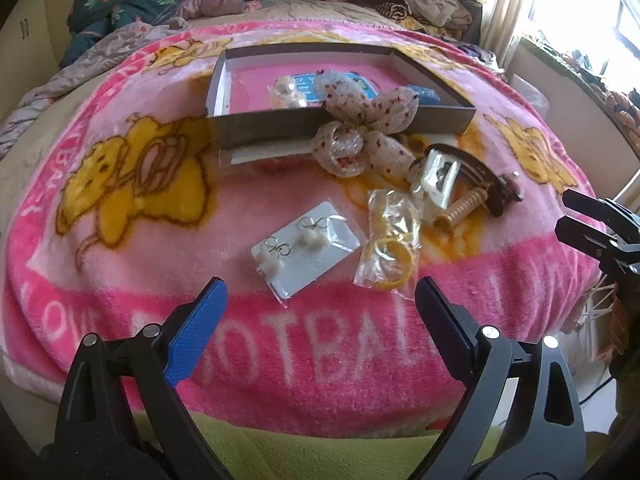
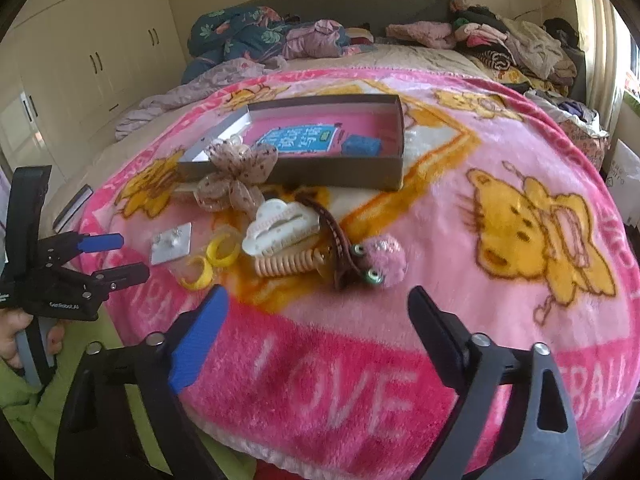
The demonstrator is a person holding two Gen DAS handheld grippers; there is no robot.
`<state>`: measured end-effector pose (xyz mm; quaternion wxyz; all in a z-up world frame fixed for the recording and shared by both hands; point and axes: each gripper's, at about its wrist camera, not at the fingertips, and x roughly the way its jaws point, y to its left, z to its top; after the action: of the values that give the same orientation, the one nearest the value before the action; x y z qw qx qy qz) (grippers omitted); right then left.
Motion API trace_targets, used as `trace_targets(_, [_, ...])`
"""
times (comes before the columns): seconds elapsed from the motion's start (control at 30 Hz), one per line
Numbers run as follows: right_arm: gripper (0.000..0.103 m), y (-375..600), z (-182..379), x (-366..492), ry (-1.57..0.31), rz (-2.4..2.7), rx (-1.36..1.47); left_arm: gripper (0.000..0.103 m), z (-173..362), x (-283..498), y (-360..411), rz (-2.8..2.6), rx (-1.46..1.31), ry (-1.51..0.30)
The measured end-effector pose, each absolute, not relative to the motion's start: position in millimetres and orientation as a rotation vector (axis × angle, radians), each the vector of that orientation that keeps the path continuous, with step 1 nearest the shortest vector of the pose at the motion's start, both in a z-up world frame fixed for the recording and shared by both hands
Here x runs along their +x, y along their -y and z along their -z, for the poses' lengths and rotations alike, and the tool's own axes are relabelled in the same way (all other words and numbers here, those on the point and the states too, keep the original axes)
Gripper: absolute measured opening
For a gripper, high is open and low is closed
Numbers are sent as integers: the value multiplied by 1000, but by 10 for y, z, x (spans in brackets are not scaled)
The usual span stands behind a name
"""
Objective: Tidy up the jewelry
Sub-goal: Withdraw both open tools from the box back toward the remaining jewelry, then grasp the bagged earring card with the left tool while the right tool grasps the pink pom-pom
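On the pink blanket an open cardboard box has a spotted fabric bow draped over its near wall. In front lie a carded pair of earrings, bagged yellow rings, a white claw clip, a beige spiral tie, a brown clip and a pink fuzzy ball with eyes. My left gripper hangs open just short of the earring card. My right gripper is open, short of the fuzzy ball.
The box holds a blue card, a blue block and pearl pieces. Piled clothes and bedding fill the far end of the bed. Wardrobes stand on the left, a window on the right. A hand grips the left tool.
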<state>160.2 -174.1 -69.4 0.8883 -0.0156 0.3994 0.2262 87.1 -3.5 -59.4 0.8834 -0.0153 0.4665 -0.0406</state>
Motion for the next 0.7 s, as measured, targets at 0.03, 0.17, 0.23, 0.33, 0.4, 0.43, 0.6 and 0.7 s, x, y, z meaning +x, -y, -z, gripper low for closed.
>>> trace_targets(0.03, [85, 1745, 716, 1607, -836, -472, -29, 88, 623, 877, 21, 78, -33, -977])
trace_targets(0.17, [75, 1795, 808, 1680, -855, -464, -4, 88, 699, 902, -34, 61, -40, -992])
trace_targets(0.23, [69, 1843, 845, 1723, -865, -451, 22, 88, 729, 919, -58, 54, -38, -999])
trace_targets(0.33, [61, 1937, 900, 1837, -874, -422, 50, 88, 783, 948, -95, 44, -36, -1010])
trace_targets(0.4, [56, 1978, 933, 1922, -881, -412, 61, 88, 812, 970, -118, 43, -39, -1018])
trace_targets(0.43, [55, 1993, 949, 1965, -886, -411, 66, 88, 821, 976, -125, 44, -40, -1019])
trace_targets(0.6, [44, 2031, 991, 2118, -897, -409, 69, 79, 853, 1022, -160, 47, -38, -1022])
trace_targets(0.7, [42, 2056, 1014, 2196, -906, -408, 82, 74, 877, 1056, -171, 49, -39, -1025])
